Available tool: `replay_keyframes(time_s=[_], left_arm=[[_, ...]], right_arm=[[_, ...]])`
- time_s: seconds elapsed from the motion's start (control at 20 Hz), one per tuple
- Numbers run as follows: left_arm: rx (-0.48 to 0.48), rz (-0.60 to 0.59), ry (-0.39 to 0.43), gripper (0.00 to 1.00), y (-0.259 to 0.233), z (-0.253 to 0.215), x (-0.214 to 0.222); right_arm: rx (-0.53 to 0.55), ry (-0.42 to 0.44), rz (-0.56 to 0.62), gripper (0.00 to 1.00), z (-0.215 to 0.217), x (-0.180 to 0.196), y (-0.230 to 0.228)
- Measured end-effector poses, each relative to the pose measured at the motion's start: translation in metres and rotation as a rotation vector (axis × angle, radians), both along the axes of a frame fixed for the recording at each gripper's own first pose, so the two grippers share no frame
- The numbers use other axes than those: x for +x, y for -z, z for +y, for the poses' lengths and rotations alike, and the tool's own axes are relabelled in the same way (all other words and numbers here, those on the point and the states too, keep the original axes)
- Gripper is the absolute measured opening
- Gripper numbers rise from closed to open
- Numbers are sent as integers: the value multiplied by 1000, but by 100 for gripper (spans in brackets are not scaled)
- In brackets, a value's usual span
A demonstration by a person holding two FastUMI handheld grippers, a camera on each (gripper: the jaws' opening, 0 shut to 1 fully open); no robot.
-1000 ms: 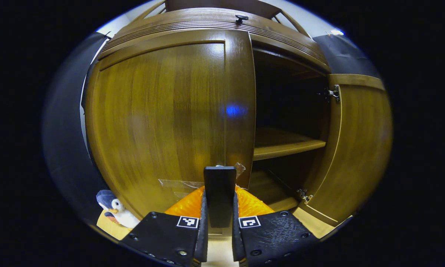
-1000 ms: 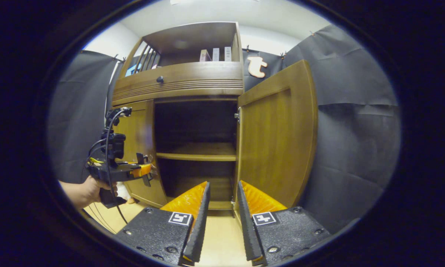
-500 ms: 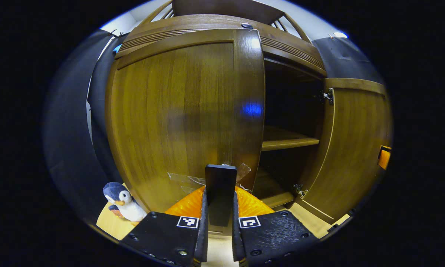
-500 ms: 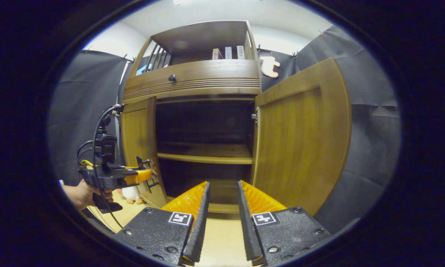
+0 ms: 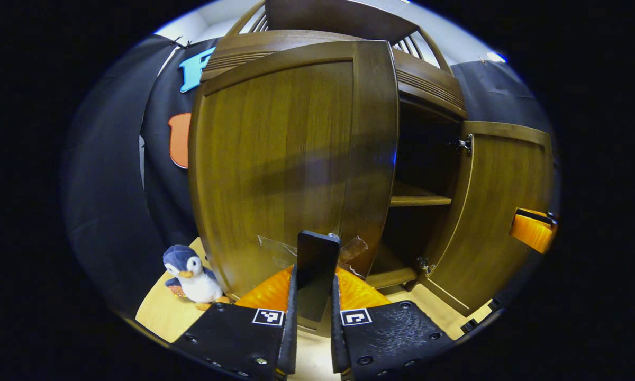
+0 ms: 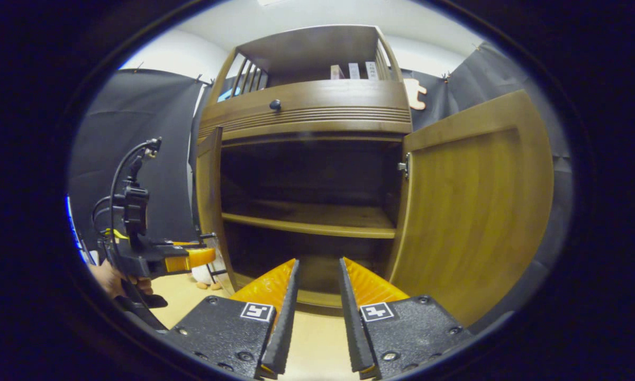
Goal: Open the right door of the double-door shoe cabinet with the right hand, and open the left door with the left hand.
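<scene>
No legible writing on shoe cabinet [image 6: 317, 111].

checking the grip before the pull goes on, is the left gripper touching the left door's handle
Touching. In the left gripper view, the left gripper has both fingers pressed against the dark handle of the left door.

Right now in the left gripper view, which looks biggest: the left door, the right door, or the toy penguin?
1. left door, though nearness to the camera inflates it
2. right door
3. toy penguin
</scene>
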State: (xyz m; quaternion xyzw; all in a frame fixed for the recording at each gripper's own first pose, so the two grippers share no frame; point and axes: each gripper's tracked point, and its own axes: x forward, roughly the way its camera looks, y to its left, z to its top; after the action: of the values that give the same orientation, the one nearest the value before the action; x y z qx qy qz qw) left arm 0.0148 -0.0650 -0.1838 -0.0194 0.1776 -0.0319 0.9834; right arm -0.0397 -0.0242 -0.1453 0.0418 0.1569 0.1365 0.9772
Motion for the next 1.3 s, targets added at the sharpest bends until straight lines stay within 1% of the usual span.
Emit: replay_keyframes(time_s=[0.35,0.5,0.6,0.7,0.75,0.8,0.85,0.9,0.95,1.0,1.05,1.15,1.3], left_arm=[[-36,5,-59,25,-3,24,-29],[-28,3,-92,25,-4,37,-42],[-50,9,-119,24,-5,46,-51],[-45,5,-140,24,-8,56,-58],[-30,0,-149,24,-9,61,-62],[-14,-8,-156,24,-11,66,-63],[-8,-14,-159,24,-14,70,-67],[-17,-22,-165,24,-17,75,-69],[-28,-20,-175,24,-16,80,-72],[-34,-18,-186,24,-16,85,-74],[-31,-19,-197,24,-17,90,-78],[-10,-21,-219,24,-17,102,-82],[-5,-27,-244,24,-19,124,-89]], right_arm=[[5,-91,6,47,31,11,1],[3,-97,7,47,38,15,2],[-1,-89,7,52,38,16,3],[0,-85,7,56,39,16,2],[1,-82,7,62,38,17,2],[-1,-74,6,64,36,18,1],[-2,-67,6,68,35,18,2],[-2,-63,5,70,34,20,2],[-2,-58,4,75,34,20,2],[-2,-56,4,75,34,20,2],[-3,-52,4,79,33,21,2],[-6,-45,3,78,34,22,3],[-4,-44,12,79,38,22,3]])
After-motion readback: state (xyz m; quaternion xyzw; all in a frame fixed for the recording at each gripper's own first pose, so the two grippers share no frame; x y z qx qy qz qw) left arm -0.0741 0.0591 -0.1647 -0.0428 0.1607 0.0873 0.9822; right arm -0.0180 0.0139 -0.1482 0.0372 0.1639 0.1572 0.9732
